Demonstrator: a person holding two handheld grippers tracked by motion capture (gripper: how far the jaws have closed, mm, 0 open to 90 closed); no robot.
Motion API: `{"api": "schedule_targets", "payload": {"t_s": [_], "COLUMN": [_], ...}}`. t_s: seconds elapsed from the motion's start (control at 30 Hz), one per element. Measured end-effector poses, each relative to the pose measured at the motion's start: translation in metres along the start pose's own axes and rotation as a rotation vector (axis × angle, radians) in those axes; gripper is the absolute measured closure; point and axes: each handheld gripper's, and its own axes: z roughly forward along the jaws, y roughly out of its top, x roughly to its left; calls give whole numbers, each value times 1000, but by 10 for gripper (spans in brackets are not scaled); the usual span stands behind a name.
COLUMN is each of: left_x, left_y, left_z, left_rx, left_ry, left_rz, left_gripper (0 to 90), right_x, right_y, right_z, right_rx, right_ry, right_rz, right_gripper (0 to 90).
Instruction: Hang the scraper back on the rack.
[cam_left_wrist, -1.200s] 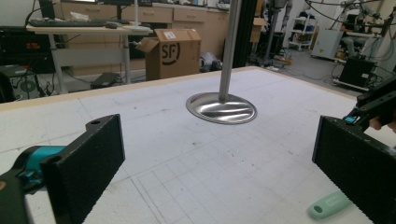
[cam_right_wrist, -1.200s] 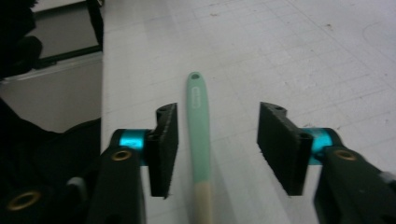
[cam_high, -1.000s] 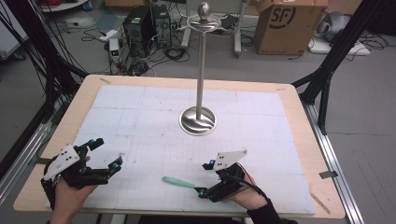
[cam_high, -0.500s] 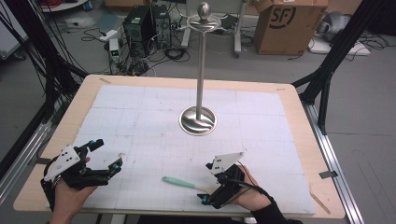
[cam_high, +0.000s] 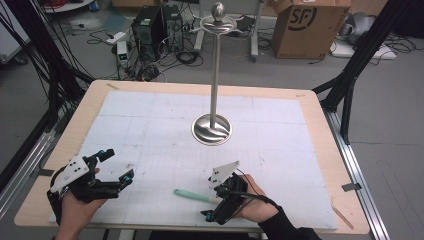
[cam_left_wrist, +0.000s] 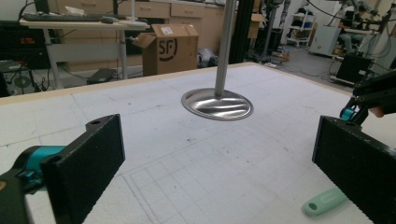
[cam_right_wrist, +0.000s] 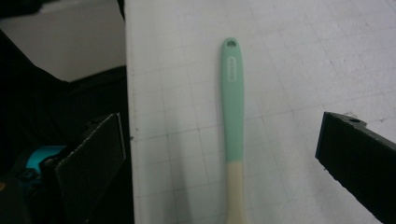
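My right gripper (cam_high: 212, 209) has just been opening – jaws wide, nothing clamped – over the green utensil (cam_right_wrist: 232, 98) on the surface (cam_high: 280, 130). Approach step; next, I lower and close on its handle.

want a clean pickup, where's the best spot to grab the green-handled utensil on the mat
Probably the middle of the green handle, from straight above. The utensil lies flat, its handle slim and straight, and the right gripper, jaws just opened wide, already straddles it, one jaw each side; near the pale end it looks narrower.

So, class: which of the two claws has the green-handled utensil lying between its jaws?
The right claw: the utensil lies between its open jaws; the left claw frames bare mat.
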Motion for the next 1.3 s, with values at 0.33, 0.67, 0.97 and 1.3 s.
{"api": "schedule_targets", "payload": {"t_s": [0.33, 0.67, 0.97, 1.3], "left_x": [3, 7, 10, 6], "left_y": [1, 3, 4, 2], "left_z": [-1, -9, -13, -8], "left_rx": [-4, -24, -33, -15], "left_ry": [0, 17, 26, 11], "left_rz": [-8, -20, -24, -17], "left_gripper": [29, 28, 28, 28], "right_x": [4, 5, 2, -6], "right_y": [4, 7, 5, 5], "right_z": [16, 24, 21, 18], "right_rx": [227, 318, 327, 376], "right_ry": [-67, -73, -45, -34], "right_rz": [-34, -33, 5, 18], "right_gripper": [192, 417, 574, 727]}}
